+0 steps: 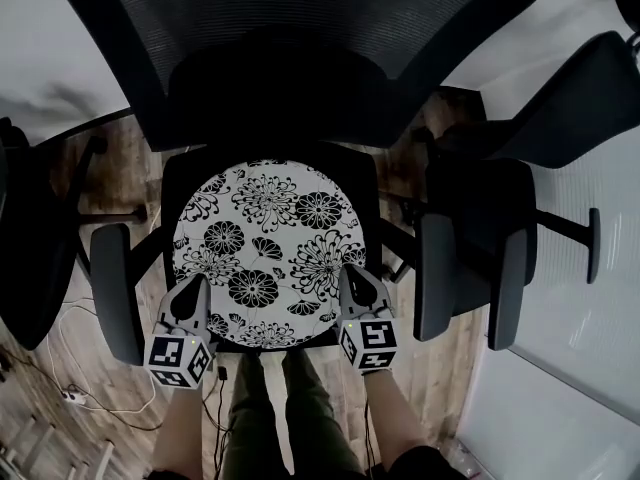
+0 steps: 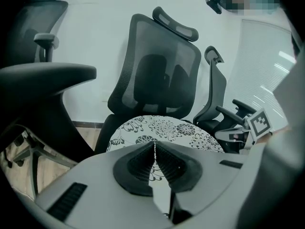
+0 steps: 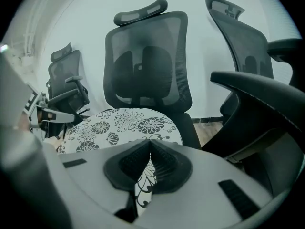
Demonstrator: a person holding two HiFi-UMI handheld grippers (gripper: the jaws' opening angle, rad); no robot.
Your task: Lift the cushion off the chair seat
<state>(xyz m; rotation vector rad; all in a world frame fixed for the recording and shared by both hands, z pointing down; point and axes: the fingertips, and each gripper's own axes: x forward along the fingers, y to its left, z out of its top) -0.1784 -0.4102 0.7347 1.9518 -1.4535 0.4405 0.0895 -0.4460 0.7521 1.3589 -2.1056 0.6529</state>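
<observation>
A round white cushion (image 1: 268,253) with black flower print lies on the black seat (image 1: 366,180) of a mesh office chair. In the head view, my left gripper (image 1: 196,284) is over the cushion's front left edge and my right gripper (image 1: 351,272) over its front right edge. Both are shut with nothing between the jaws. The left gripper view has its shut jaw tips (image 2: 154,144) just short of the cushion (image 2: 162,128), which lies a little below them. The right gripper view has the same: closed tips (image 3: 150,142) above the cushion's (image 3: 119,125) near rim.
The chair's armrests (image 1: 115,293) (image 1: 436,273) flank the cushion just outside each gripper, and its mesh backrest (image 1: 300,28) rises behind. Another black chair (image 1: 530,218) stands close on the right, a dark one (image 1: 30,248) on the left. Cables (image 1: 70,393) lie on the wood floor.
</observation>
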